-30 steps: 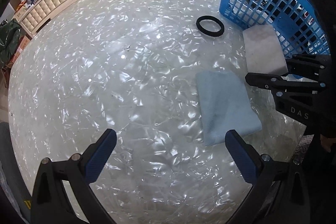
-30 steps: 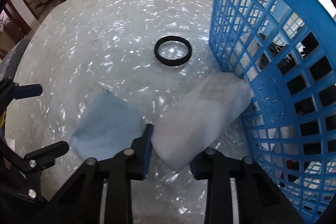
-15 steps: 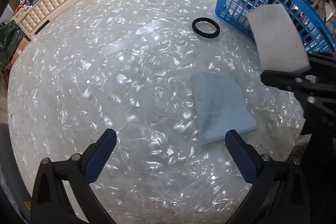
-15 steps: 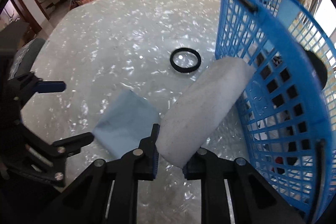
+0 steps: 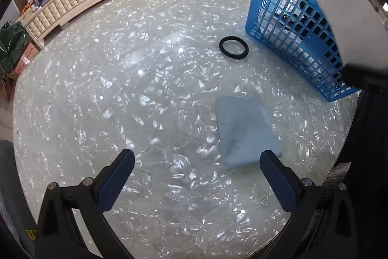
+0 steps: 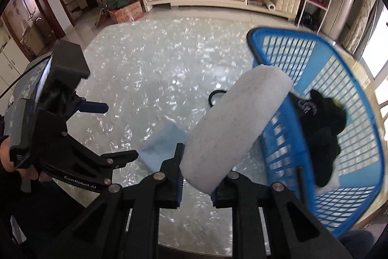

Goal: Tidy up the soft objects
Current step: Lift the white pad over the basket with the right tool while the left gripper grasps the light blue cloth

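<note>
White folded cloth (image 6: 237, 128), clamped in the right tongs (image 6: 195, 182), points its long axis toward the blue basket (image 6: 351, 186) at two o'clock; left tongs (image 5: 197, 182) gape wide, empty.

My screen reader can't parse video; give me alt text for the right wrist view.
The right gripper clamps a white sponge pad, raised over the rim of a blue basket holding dark items. Below, a light blue cloth lies on the pearly table.
</note>
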`<state>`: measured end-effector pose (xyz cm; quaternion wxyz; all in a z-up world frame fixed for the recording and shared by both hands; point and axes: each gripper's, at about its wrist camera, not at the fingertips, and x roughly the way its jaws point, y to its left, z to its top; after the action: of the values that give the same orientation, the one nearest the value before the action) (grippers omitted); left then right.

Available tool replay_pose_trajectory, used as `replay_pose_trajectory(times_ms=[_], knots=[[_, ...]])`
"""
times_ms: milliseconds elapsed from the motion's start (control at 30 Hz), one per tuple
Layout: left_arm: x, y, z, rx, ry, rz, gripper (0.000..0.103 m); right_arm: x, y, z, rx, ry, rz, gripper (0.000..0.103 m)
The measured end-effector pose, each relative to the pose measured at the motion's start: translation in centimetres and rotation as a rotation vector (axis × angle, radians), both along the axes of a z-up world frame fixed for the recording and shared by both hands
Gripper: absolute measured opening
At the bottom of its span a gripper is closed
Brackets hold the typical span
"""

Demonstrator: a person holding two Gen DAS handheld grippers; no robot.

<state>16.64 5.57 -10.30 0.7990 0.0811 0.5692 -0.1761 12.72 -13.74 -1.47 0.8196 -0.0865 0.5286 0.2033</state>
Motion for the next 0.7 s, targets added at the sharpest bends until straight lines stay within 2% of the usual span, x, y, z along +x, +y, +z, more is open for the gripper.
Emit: replay_pose_trajectory(times_ms=[333,700], knots=[[0.2,-0.9,1.5,-0.014,-0.012,0.013,0.103,-0.4,-3.9,3.6,0.032,-0.092,-0.014,0.016],[1.2,-4.5,0.7,-0.012,0.002,-0.021,0.103,0.7,-8.6,3.0,-0.030,-0.095,-0.086,0.016]])
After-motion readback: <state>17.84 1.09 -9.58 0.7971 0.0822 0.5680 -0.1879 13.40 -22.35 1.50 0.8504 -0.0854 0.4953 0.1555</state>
